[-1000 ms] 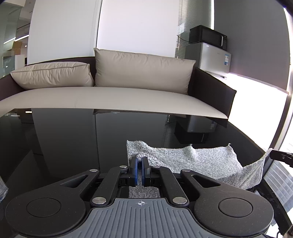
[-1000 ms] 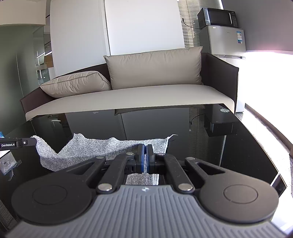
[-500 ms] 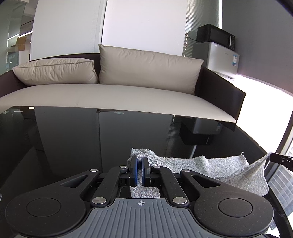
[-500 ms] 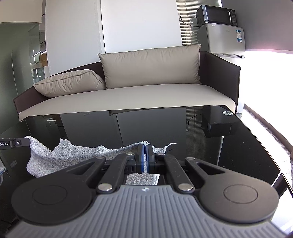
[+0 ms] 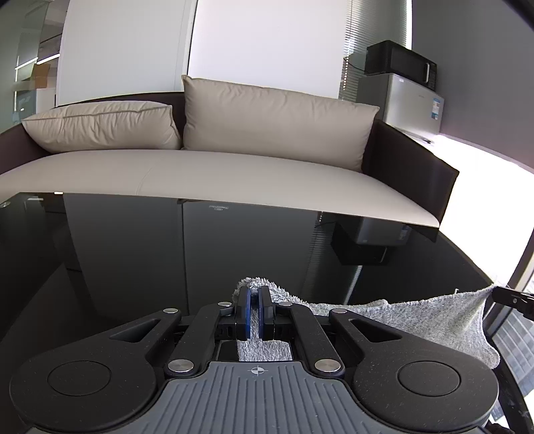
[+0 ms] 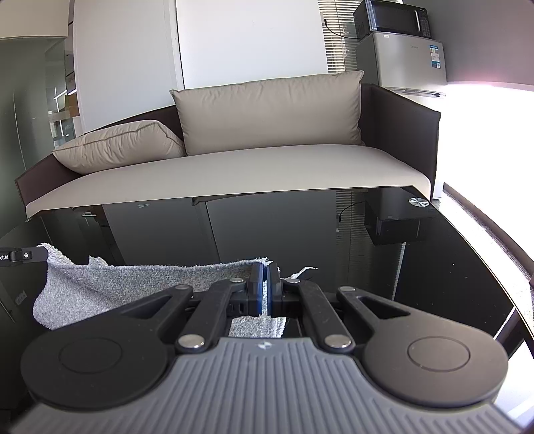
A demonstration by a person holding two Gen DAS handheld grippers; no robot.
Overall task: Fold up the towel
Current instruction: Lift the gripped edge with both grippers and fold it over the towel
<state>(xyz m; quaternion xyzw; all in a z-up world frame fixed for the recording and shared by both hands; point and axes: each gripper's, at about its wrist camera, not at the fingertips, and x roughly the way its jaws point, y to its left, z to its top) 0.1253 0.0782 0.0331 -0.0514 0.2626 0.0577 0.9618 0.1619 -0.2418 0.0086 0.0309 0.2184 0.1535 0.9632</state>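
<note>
A grey terry towel (image 5: 417,320) hangs stretched between my two grippers above the black glass table (image 5: 167,260). My left gripper (image 5: 253,300) is shut on one towel corner, whose edge pokes out past the blue pads. My right gripper (image 6: 265,280) is shut on the other corner. In the right wrist view the towel (image 6: 110,283) sags to the left toward the left gripper's tip (image 6: 20,257). In the left wrist view the right gripper's tip (image 5: 514,300) shows at the right edge.
A beige sofa (image 5: 217,173) with two cushions stands behind the table's far edge. A small fridge (image 6: 407,63) with a microwave (image 6: 390,18) on top is at the back right. A bright window lies to the right.
Both grippers have risen and moved forward with the towel corners. The towel has lifted off the table and now shows as a narrower, tauter band between them.
</note>
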